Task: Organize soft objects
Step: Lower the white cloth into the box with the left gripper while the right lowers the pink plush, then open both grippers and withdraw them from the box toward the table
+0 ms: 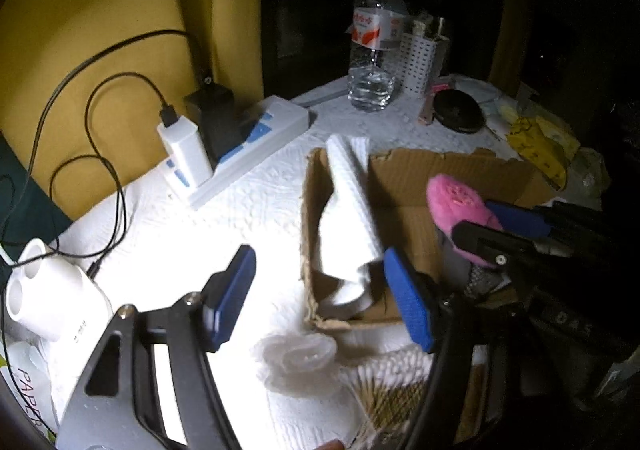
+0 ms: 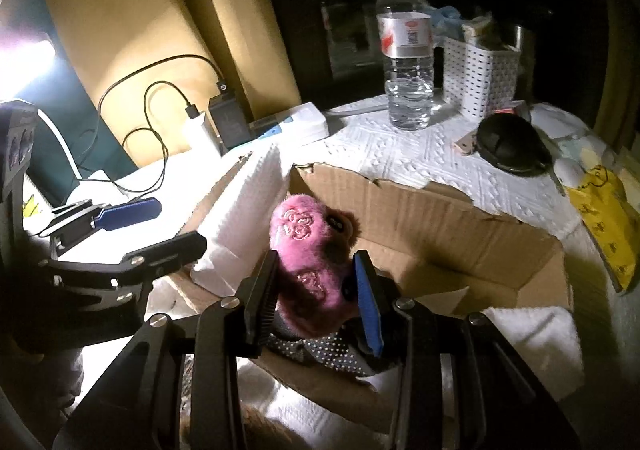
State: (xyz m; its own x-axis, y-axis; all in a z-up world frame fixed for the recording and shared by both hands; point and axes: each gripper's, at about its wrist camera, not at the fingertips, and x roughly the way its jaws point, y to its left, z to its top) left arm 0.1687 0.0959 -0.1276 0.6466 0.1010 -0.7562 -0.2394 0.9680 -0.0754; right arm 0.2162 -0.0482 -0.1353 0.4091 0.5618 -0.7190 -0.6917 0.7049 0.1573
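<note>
An open cardboard box (image 1: 404, 178) (image 2: 440, 218) stands on the white-covered table. A folded white cloth (image 1: 352, 210) (image 2: 240, 218) leans against the box's left wall, partly inside. My right gripper (image 2: 320, 290) is shut on a pink plush toy (image 2: 308, 250) and holds it over the box; it also shows in the left wrist view (image 1: 460, 206). A dotted grey fabric (image 2: 320, 350) lies in the box below the toy. My left gripper (image 1: 324, 298) is open and empty beside the box's near left corner.
A white power strip (image 1: 240, 154) with chargers and black cables sits at the left. A water bottle (image 1: 374, 42), a white perforated basket (image 2: 480, 78), a black round case (image 2: 508, 146) and a yellow packet (image 2: 608, 226) stand behind the box. A white crumpled item (image 1: 296, 362) lies near the front.
</note>
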